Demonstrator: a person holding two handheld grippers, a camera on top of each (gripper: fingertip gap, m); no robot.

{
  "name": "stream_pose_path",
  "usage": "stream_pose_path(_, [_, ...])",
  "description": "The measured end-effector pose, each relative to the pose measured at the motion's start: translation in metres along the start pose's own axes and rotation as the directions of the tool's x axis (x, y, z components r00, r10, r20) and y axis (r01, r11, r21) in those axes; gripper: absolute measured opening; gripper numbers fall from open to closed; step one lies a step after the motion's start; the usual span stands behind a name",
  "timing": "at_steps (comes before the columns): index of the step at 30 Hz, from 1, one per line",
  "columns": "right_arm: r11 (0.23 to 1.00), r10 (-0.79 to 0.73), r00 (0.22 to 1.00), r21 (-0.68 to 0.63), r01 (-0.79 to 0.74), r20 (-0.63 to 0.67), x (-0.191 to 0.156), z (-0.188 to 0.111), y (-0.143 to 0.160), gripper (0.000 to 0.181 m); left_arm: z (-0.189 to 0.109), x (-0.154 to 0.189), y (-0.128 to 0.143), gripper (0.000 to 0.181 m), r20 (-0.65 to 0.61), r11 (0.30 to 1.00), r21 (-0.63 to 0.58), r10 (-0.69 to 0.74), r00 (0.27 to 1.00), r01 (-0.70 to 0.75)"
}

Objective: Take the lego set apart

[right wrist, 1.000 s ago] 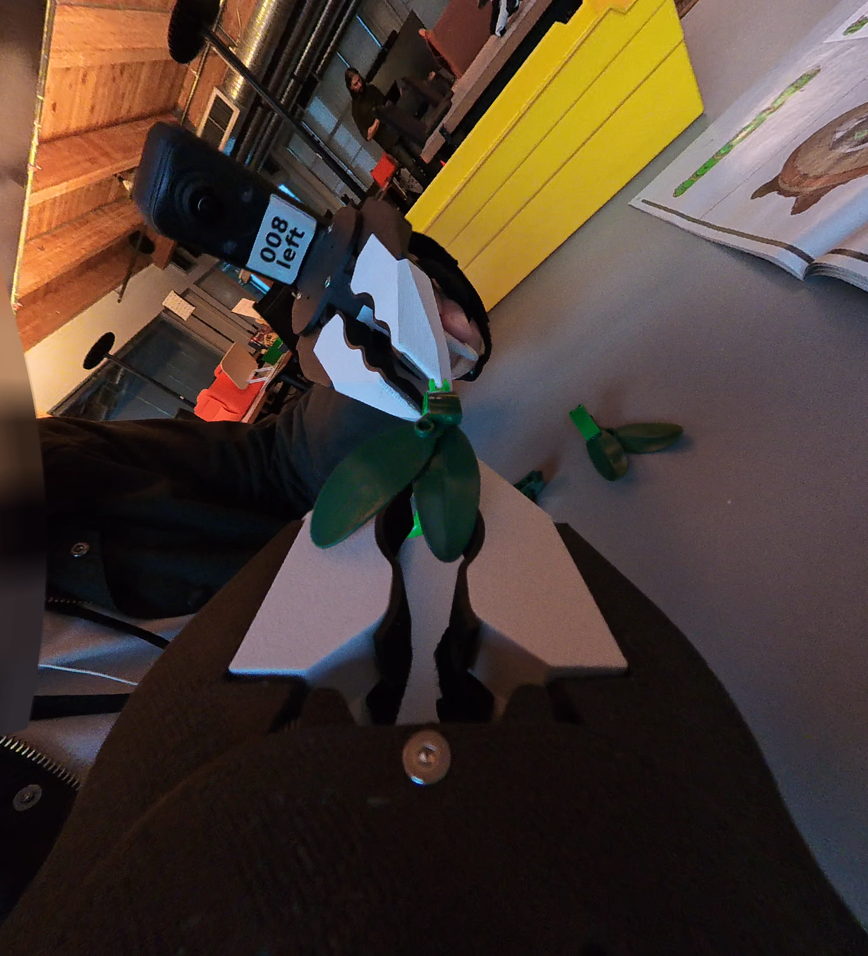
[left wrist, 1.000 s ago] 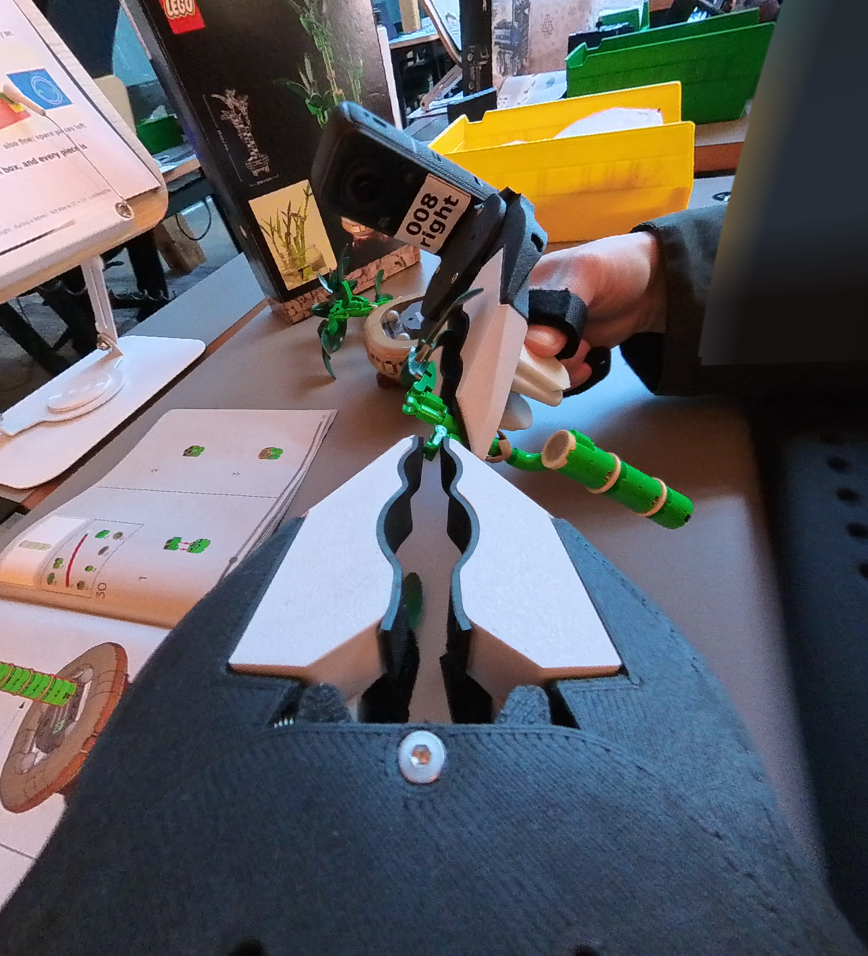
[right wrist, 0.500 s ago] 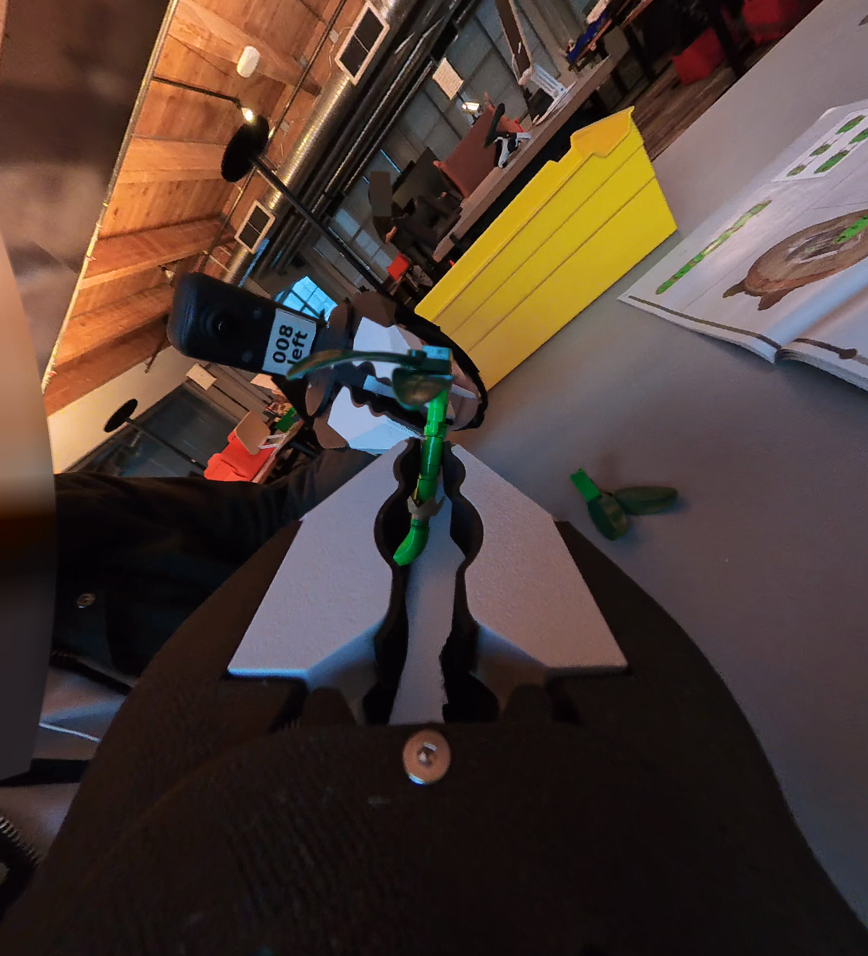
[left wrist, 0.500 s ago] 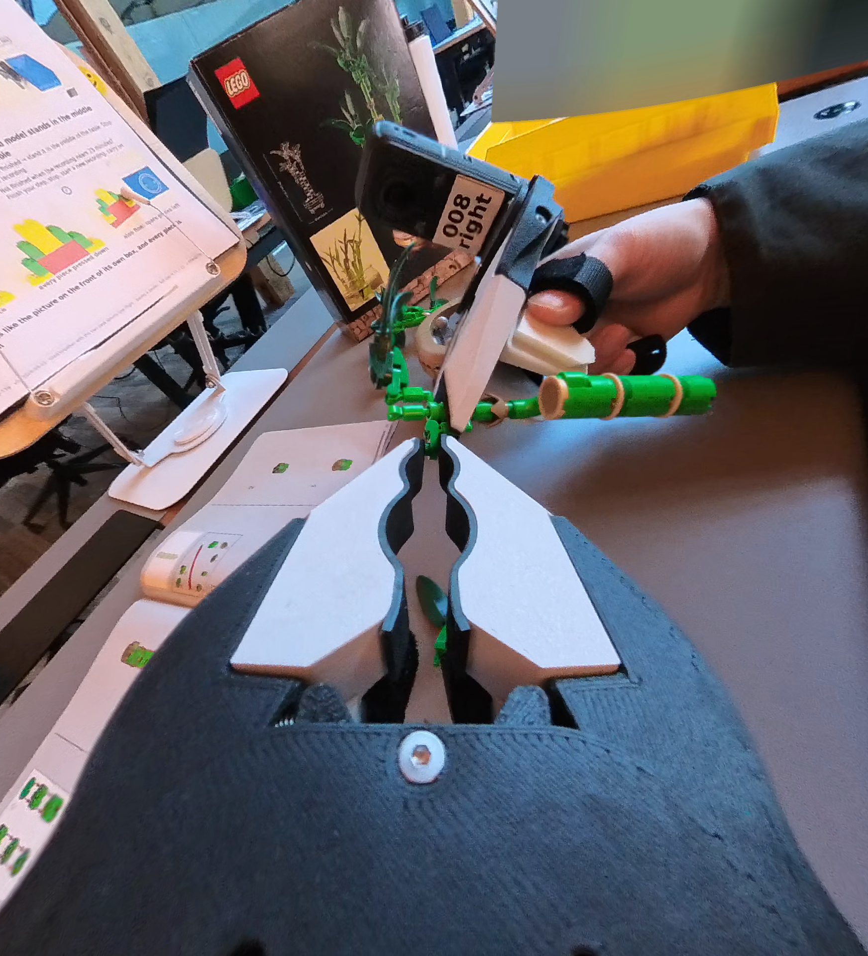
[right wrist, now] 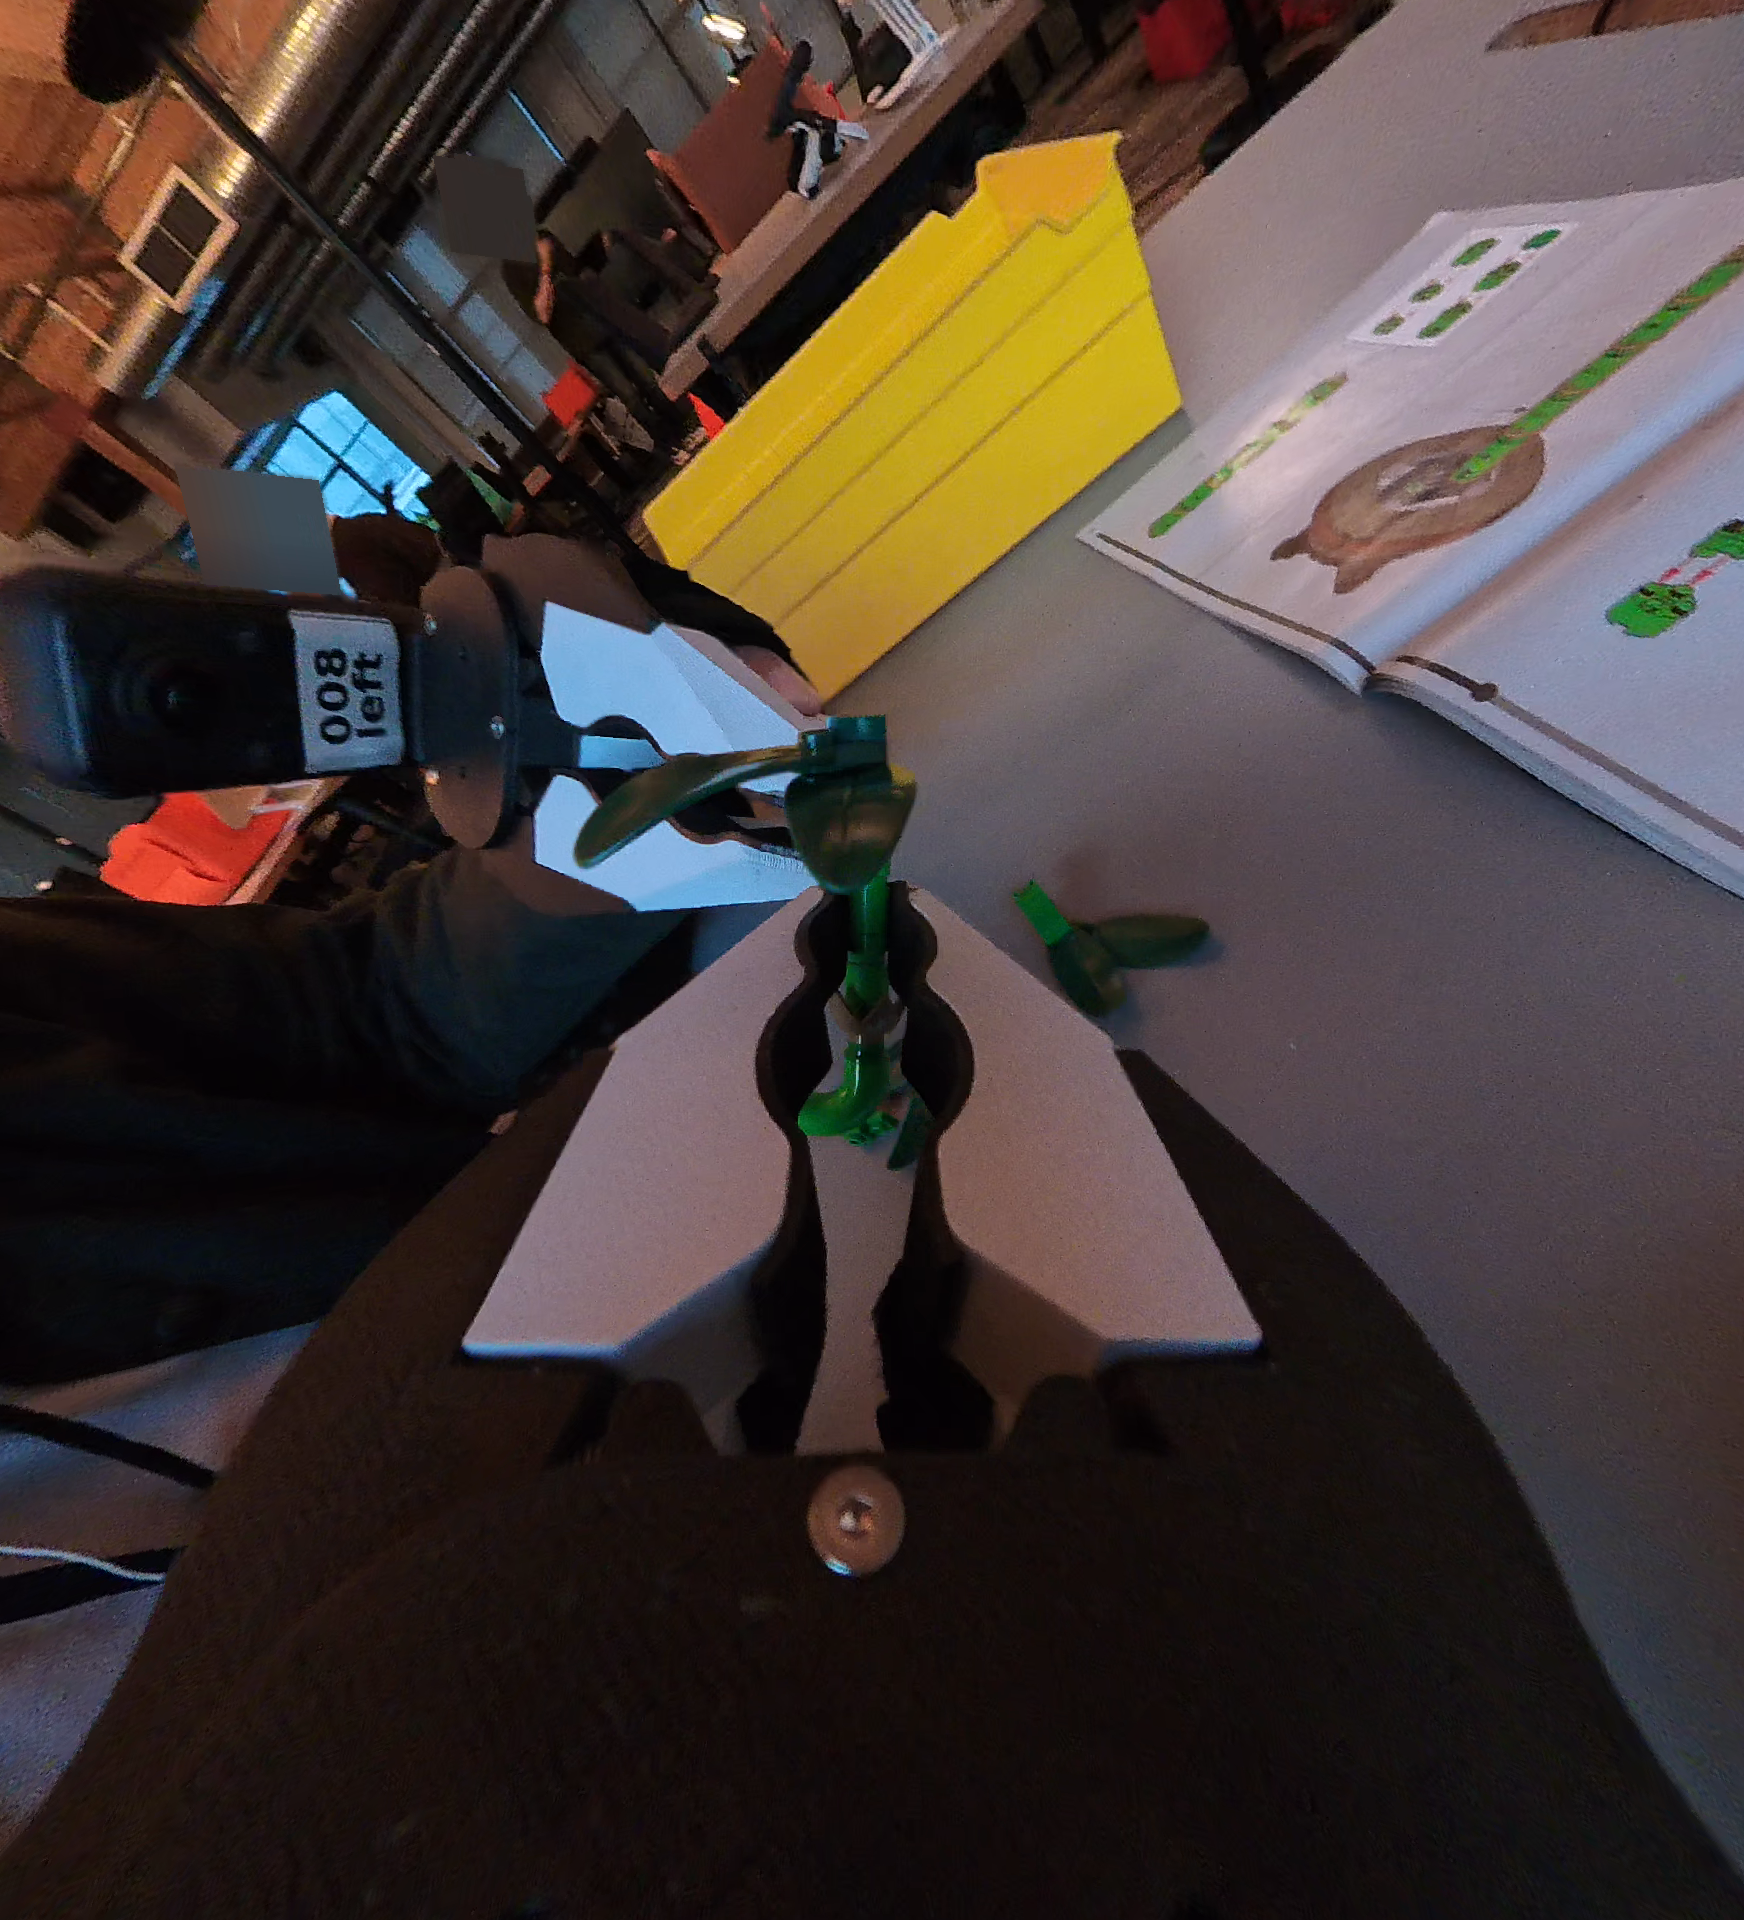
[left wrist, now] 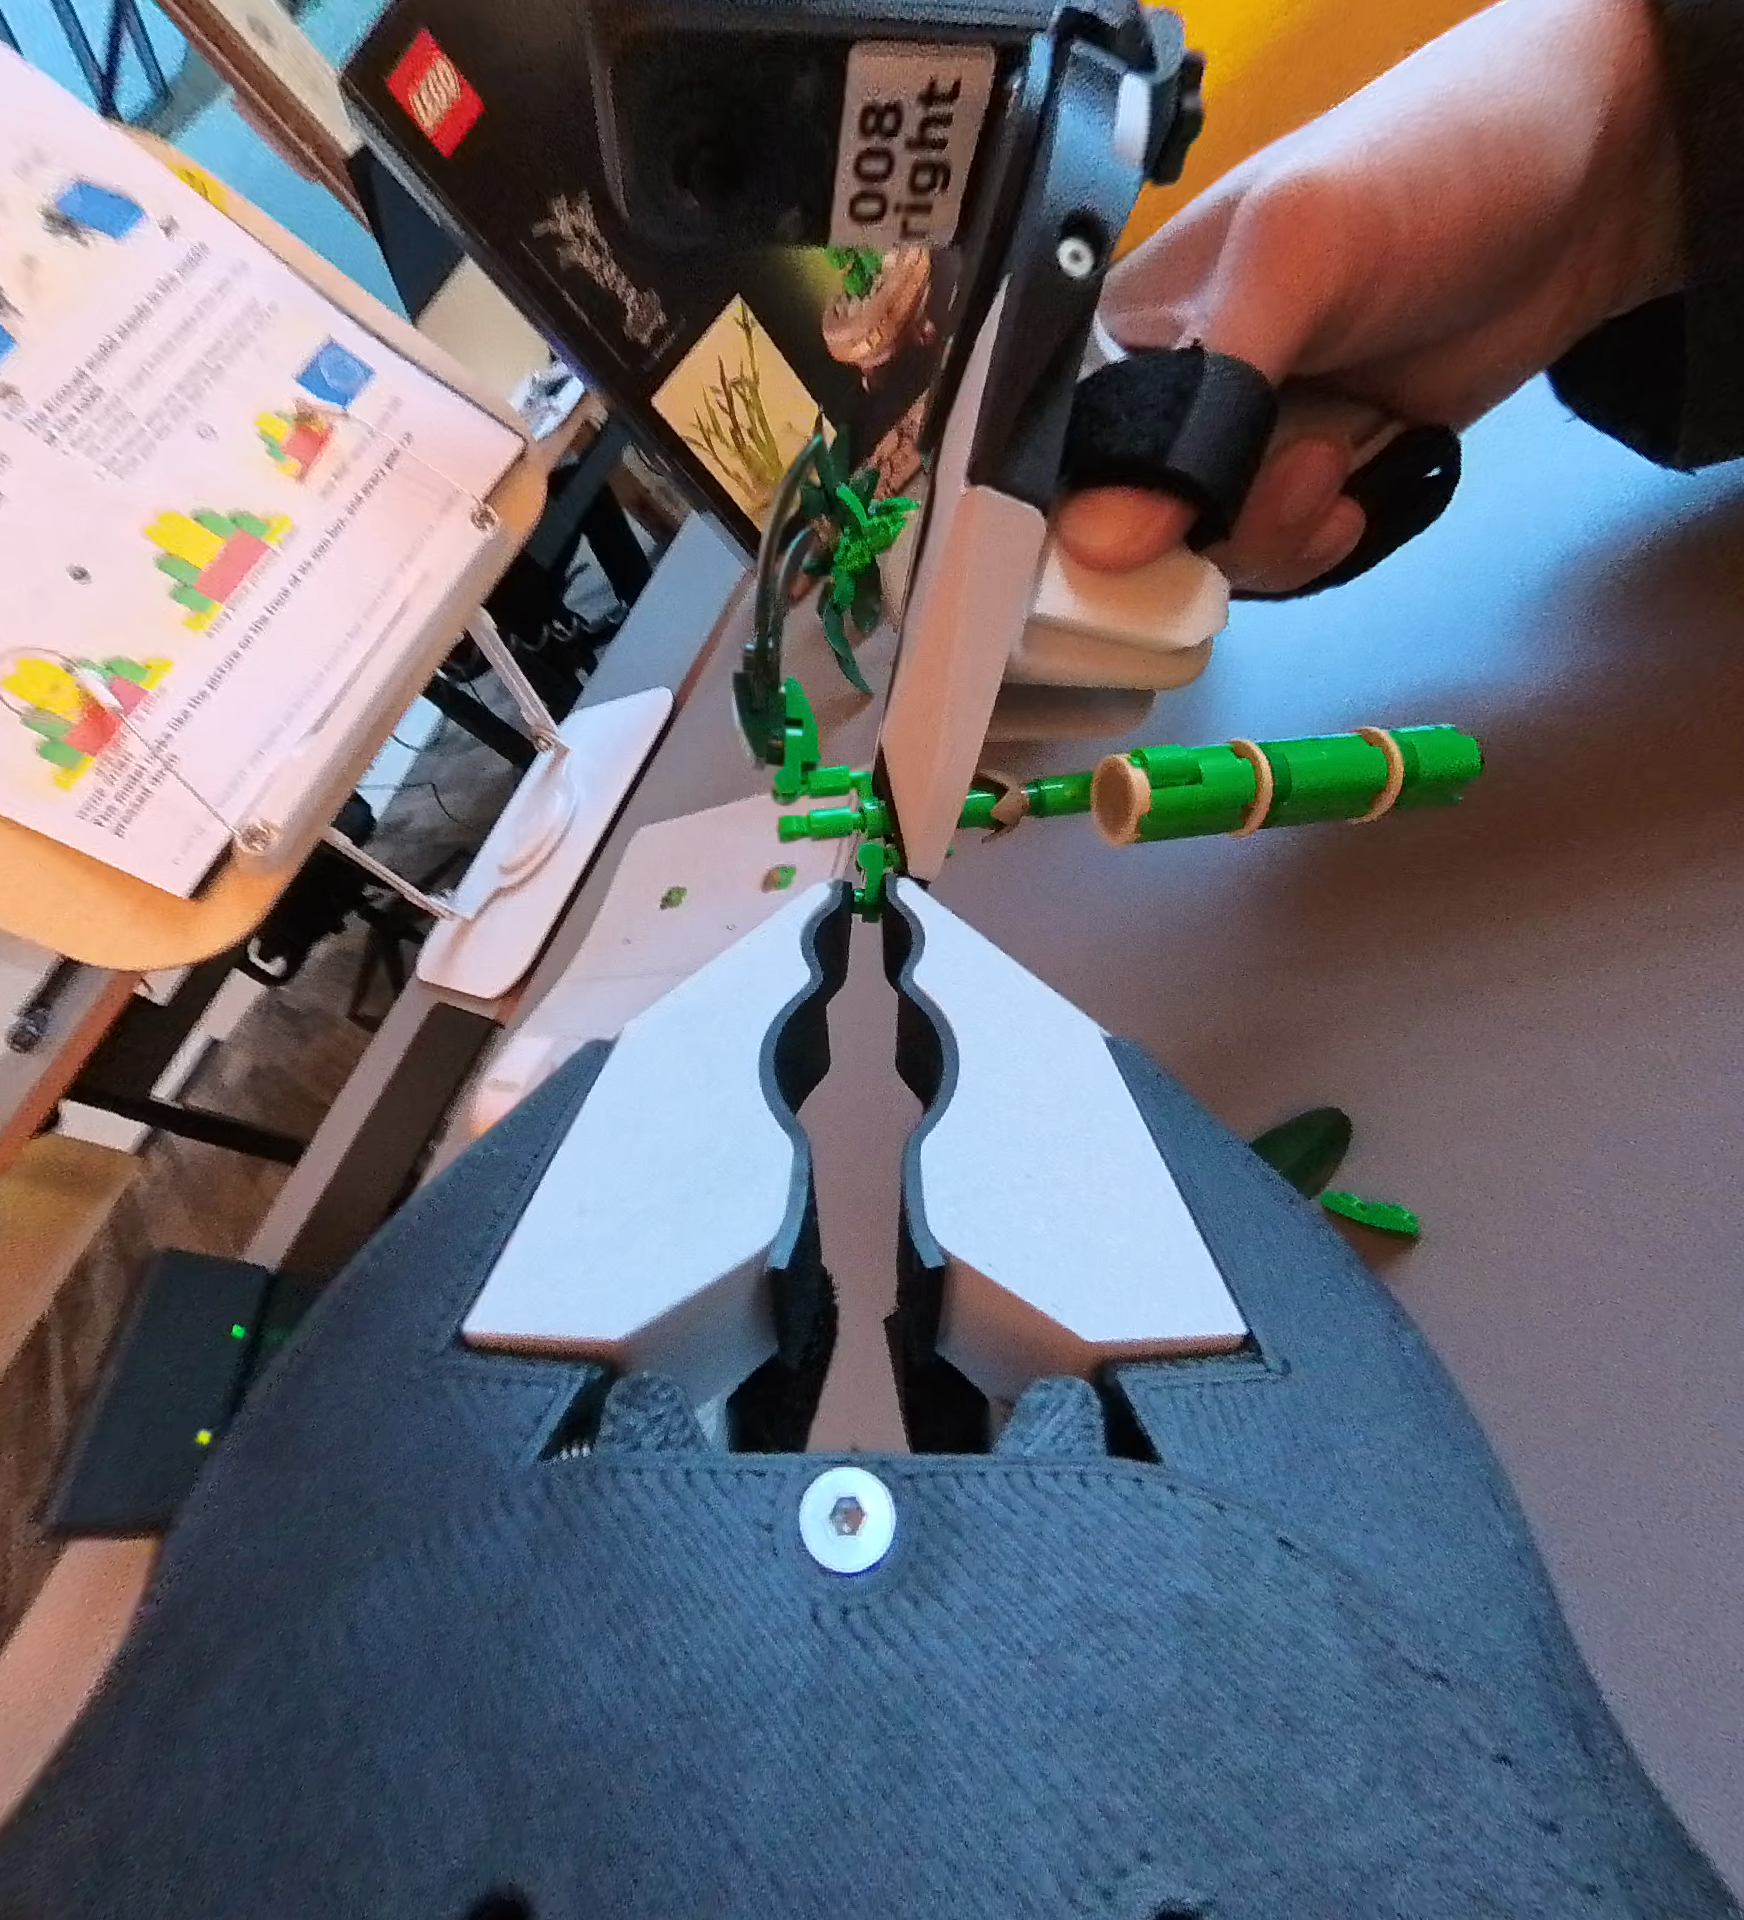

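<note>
Gripping a thin green twig [left wrist: 826, 800] crosswise, the right gripper [left wrist: 904, 831] is held closed on it, above the table [left wrist: 1470, 1039]. The left gripper [left wrist: 868, 902] is pinched shut on a side stub [left wrist: 870, 883] directly below. The stalk [left wrist: 1283, 779] runs rightward, so separation is judged to need a pull along the left fingers.

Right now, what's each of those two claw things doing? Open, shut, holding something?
Left gripper: shut on a small green stem piece.
Right gripper: shut on the thin bamboo branch.
</note>
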State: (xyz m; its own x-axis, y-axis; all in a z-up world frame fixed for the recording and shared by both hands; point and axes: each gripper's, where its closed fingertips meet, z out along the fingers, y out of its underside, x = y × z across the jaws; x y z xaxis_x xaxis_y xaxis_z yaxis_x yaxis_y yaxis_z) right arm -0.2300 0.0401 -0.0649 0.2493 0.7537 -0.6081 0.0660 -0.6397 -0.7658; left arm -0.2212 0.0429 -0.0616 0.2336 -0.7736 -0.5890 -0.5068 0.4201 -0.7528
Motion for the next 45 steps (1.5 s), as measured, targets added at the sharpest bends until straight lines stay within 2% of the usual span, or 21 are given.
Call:
stream_pose_path(2, [1.000, 0.007, 1.000, -0.001, -0.007, 0.024, -0.002, 0.000, 0.000, 0.005, -0.002, 0.001, -0.002, 0.004, 0.029, 0.997, 0.015, 0.073, 0.997, -0.073])
stream_pose_path(5, [0.997, -0.081, 0.997, -0.017, 0.081, -0.009, -0.001, -0.001, 0.001, 0.006, -0.001, 0.001, -0.002, 0.004, 0.085, 0.987, 0.000, 0.160, 0.983, -0.161])
stream_pose_path(9, [0.953, -0.304, 0.946, -0.029, 0.303, -0.111, 0.000, -0.006, -0.005, 0.006, -0.008, -0.002, -0.011, 0.006, 0.106, 0.987, 0.048, 0.147, 0.983, -0.153])
stream_pose_path(13, [0.917, -0.395, 0.913, 0.011, 0.398, -0.104, -0.013, -0.010, -0.014, 0.006, -0.014, -0.004, -0.020, 0.007, 0.141, 0.978, 0.078, 0.181, 0.973, -0.194])
stream_pose_path(17, [0.907, -0.422, 0.899, -0.041, 0.420, -0.116, -0.009, -0.006, -0.006, 0.006, -0.011, -0.003, -0.021, 0.008, 0.163, 0.972, 0.060, 0.215, 0.963, -0.227])
stream_pose_path(25, [0.899, -0.438, 0.891, -0.071, 0.433, -0.121, -0.008, -0.002, -0.002, 0.006, -0.008, 0.003, -0.016, 0.004, 0.113, 0.975, 0.044, 0.211, 0.971, -0.217])
stream_pose_path(38, [0.836, -0.546, 0.819, -0.180, 0.518, -0.175, -0.001, 0.000, 0.007, 0.006, -0.005, 0.007, -0.011, 0.001, 0.071, 0.978, 0.013, 0.205, 0.976, -0.206])
stream_pose_path(45, [0.888, -0.455, 0.874, -0.160, 0.431, -0.171, 0.000, -0.001, 0.005, 0.006, -0.004, 0.006, -0.010, 0.002, 0.129, 0.953, -0.006, 0.302, 0.944, -0.304])
